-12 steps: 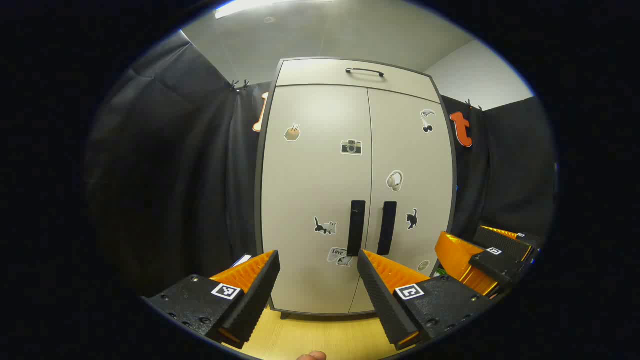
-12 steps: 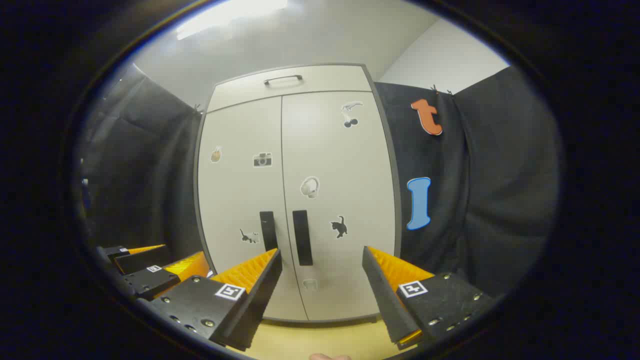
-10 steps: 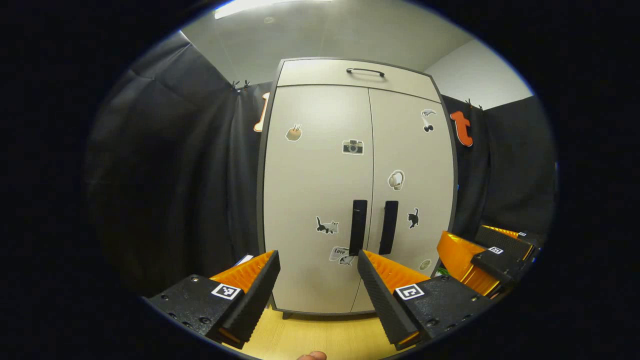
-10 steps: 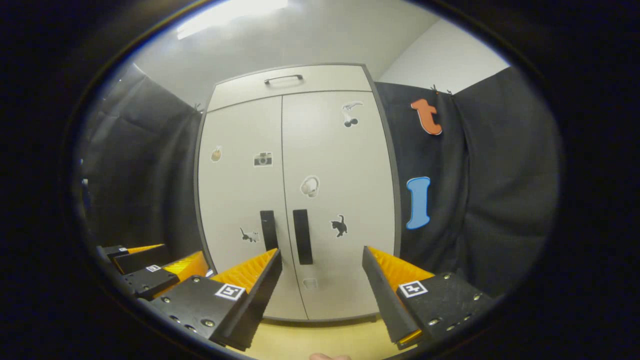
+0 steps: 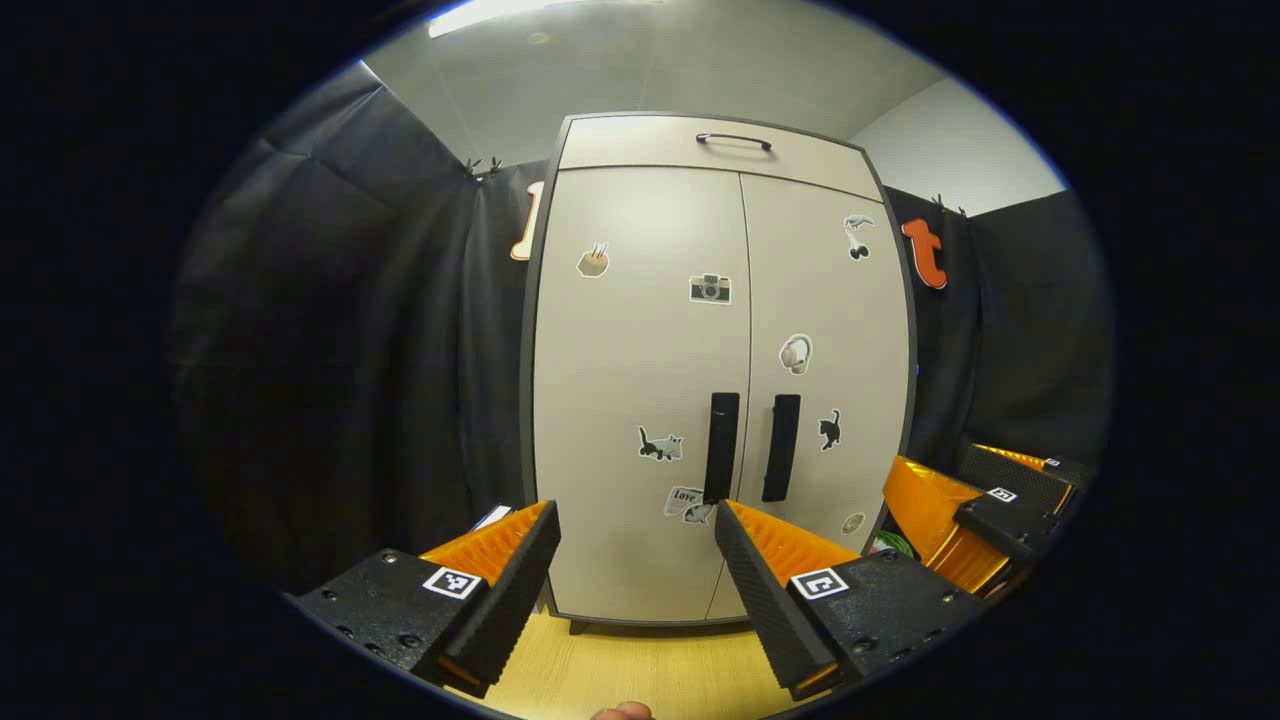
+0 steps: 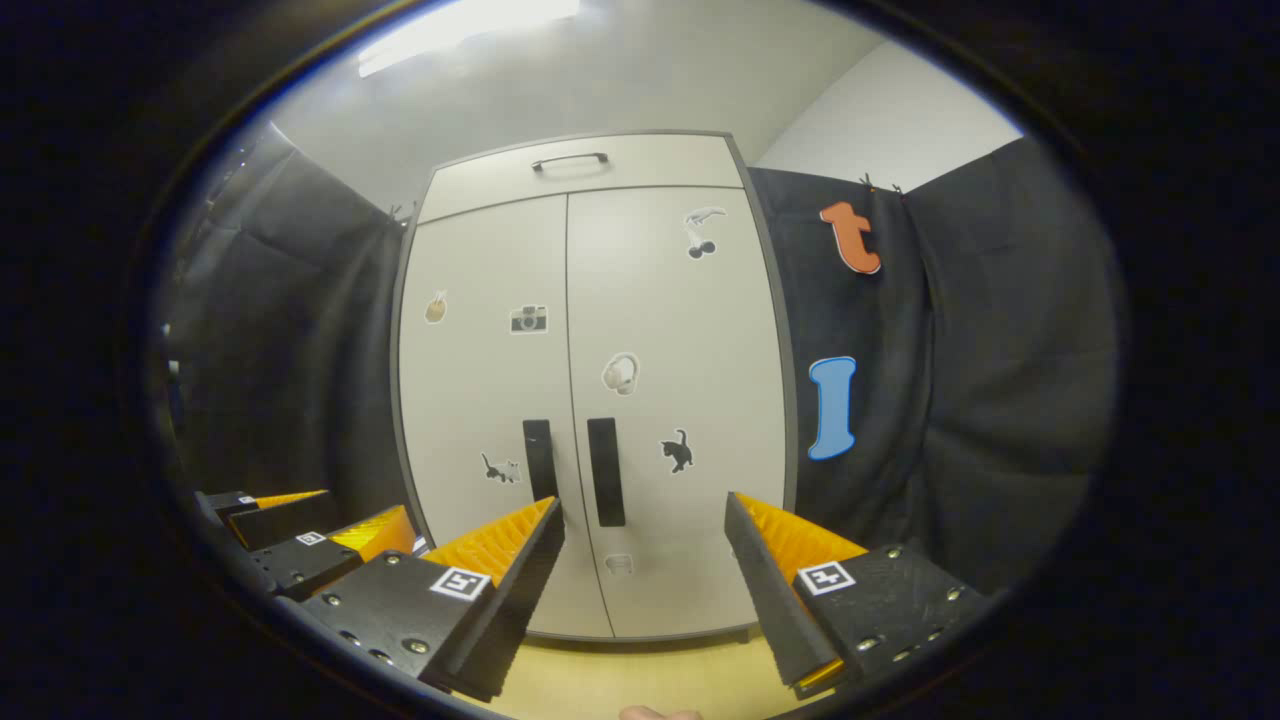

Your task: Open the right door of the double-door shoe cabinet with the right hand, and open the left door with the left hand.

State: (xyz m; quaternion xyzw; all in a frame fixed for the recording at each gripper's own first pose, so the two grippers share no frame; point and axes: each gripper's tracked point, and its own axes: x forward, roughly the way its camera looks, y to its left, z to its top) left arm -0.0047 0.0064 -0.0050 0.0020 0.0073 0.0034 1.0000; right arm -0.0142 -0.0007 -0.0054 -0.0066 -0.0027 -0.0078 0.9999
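Note:
A pale double-door shoe cabinet (image 5: 640,330) (image 6: 680,330) stands ahead, both doors closed. Each door has a black vertical handle by the centre seam: the left handle (image 5: 721,446) (image 6: 540,458) and the right handle (image 5: 781,447) (image 6: 604,471). My left gripper (image 5: 635,520) is open, well short of the cabinet, with nothing between its fingers. My right gripper (image 6: 643,515) is also open and empty, some way in front of the doors. In the left gripper view the right gripper (image 5: 985,505) shows at the lower right. In the right gripper view the left gripper (image 6: 300,535) shows at the lower left.
A drawer front with a black handle (image 5: 733,140) tops the cabinet. Small stickers dot both doors. Black cloth (image 5: 360,330) hangs on both sides of the cabinet. Light wooden floor (image 5: 640,670) lies below. A fingertip (image 5: 620,711) shows at the bottom edge.
Both grippers have shifted slightly; the cabinet sits a little higher in the left gripper view. Doors remain closed and both grippers stay open.

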